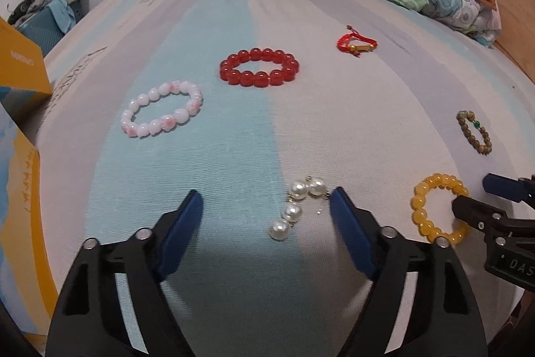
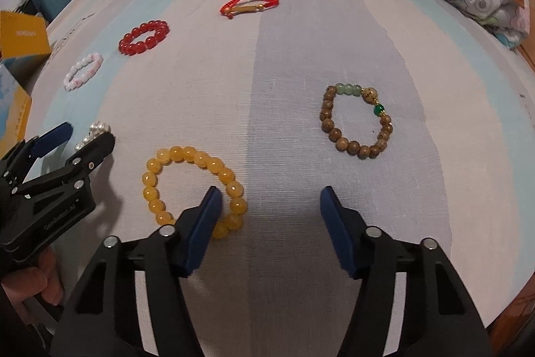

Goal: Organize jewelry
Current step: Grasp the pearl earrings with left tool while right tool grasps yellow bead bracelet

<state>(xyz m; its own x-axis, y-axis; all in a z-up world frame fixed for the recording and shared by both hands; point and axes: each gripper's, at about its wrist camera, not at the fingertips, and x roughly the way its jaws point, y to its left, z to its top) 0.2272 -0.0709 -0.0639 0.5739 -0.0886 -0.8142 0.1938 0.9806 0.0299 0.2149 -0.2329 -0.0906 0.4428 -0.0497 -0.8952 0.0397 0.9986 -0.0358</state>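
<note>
Left tongs (image 1: 265, 206), spread, straddle the pearl piece (image 1: 296, 209) on the bed (image 1: 234, 139), its long axis running away between the blades. Right tongs (image 2: 271, 206), spread, have one blade inside the yellow bracelet (image 2: 194, 189).

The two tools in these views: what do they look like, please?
Both tools, the left tool and the right tool, are alike: black plastic frames with triangular cut-outs, round silver rivets, and two fingers faced with dark blue pads. Pale lettering marks the bodies, partly unreadable. No cables or sleeves show.
</note>
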